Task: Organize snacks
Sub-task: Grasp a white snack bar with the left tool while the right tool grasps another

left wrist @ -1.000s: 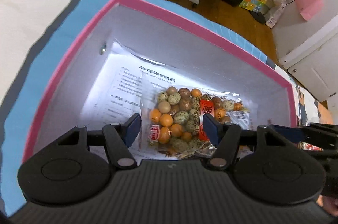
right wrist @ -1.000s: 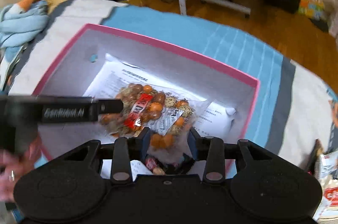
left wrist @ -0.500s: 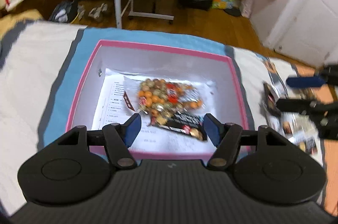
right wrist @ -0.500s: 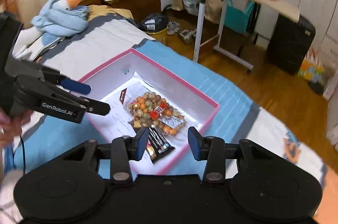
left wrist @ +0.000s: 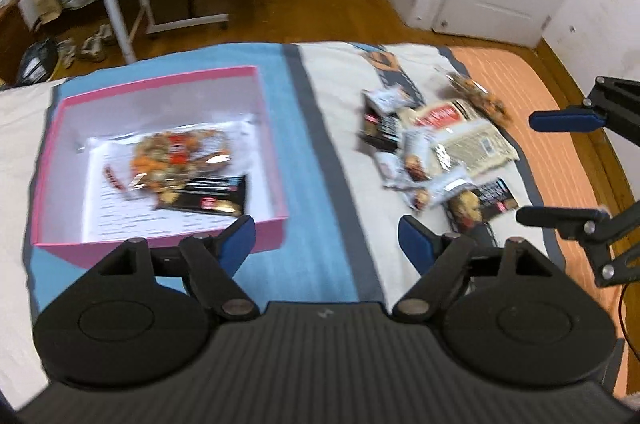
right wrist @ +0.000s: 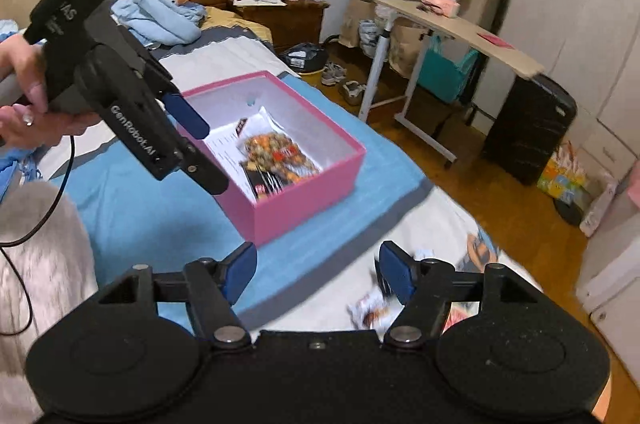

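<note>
A pink box (left wrist: 264,232) sits on the blue stripe of the bed; it also shows in the right wrist view (right wrist: 304,199). Inside lie a clear bag of mixed nuts (left wrist: 176,155) and a black snack packet (left wrist: 208,193) on printed paper. A pile of snack packets (left wrist: 440,151) lies on the white sheet to the right of the box. My left gripper (left wrist: 326,244) is open and empty, above the bed between box and pile. My right gripper (right wrist: 318,270) is open and empty, above the near edge of the pile (right wrist: 374,308); it also shows in the left wrist view (left wrist: 560,167).
The bed ends at a wooden floor (left wrist: 280,23). A rolling desk (right wrist: 452,23), a black suitcase (right wrist: 528,127) and shoes (right wrist: 344,79) stand beyond it. A blue plush toy (right wrist: 160,11) lies by the headboard. An orange mat (left wrist: 540,127) covers the bed's right side.
Both grippers have pulled up and back from the box and swung right toward the snack pile. The right gripper let go of the black packet, which now lies in the box.
</note>
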### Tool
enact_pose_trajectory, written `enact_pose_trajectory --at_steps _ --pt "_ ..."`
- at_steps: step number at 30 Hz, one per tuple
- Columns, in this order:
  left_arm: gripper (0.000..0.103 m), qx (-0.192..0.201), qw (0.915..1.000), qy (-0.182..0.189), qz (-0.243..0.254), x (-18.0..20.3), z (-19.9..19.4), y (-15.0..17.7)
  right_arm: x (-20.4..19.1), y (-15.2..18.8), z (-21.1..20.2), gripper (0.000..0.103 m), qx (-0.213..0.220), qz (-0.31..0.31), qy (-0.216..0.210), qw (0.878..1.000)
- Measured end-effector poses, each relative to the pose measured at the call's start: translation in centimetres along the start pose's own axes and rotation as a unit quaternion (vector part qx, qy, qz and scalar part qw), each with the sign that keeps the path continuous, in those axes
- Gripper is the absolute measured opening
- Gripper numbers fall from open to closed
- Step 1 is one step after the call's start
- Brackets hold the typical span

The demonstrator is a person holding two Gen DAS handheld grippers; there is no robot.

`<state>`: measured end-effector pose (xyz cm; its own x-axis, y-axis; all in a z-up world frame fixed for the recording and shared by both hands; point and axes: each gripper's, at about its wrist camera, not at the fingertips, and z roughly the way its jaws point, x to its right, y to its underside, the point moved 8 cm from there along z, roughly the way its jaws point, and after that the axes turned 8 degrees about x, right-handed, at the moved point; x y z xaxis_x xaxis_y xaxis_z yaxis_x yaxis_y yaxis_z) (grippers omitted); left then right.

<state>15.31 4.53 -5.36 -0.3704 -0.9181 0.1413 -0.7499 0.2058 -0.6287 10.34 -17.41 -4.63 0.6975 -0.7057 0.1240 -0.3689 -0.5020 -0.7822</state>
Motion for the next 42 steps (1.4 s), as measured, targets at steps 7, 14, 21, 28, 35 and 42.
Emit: enact_pose_trajectory --at_steps 7,14,21,28,35,42 --pt "0.078 -0.029 0.9976 0.033 0.053 6.8 4.9 1.6 3.4 7.0 -0.7 0.073 -0.027 0.086 0.015 0.996" --pt "0.078 -0.032 0.9973 0.049 0.044 8.9 10.8 1.5 5.3 11.7 2.1 0.073 -0.049 0.092 0.035 0.994" --pt "0.076 -0.013 0.9973 0.071 0.015 9.2 17.4 -0.2 5.4 14.0 8.2 0.073 -0.091 -0.013 -0.004 0.996" --pt "0.070 -0.025 0.9967 0.075 0.013 9.9 22.4 -0.7 4.8 13.9 12.1 0.073 -0.096 -0.084 -0.073 0.989" --pt "0.040 -0.029 0.9960 0.083 0.012 10.1 24.4 -1.0 6.3 14.1 14.4 0.053 -0.136 -0.100 -0.090 0.982" --pt "0.026 -0.048 0.9949 0.089 0.004 10.8 25.3 -0.7 5.5 15.6 14.8 0.047 -0.164 -0.134 -0.086 0.974"
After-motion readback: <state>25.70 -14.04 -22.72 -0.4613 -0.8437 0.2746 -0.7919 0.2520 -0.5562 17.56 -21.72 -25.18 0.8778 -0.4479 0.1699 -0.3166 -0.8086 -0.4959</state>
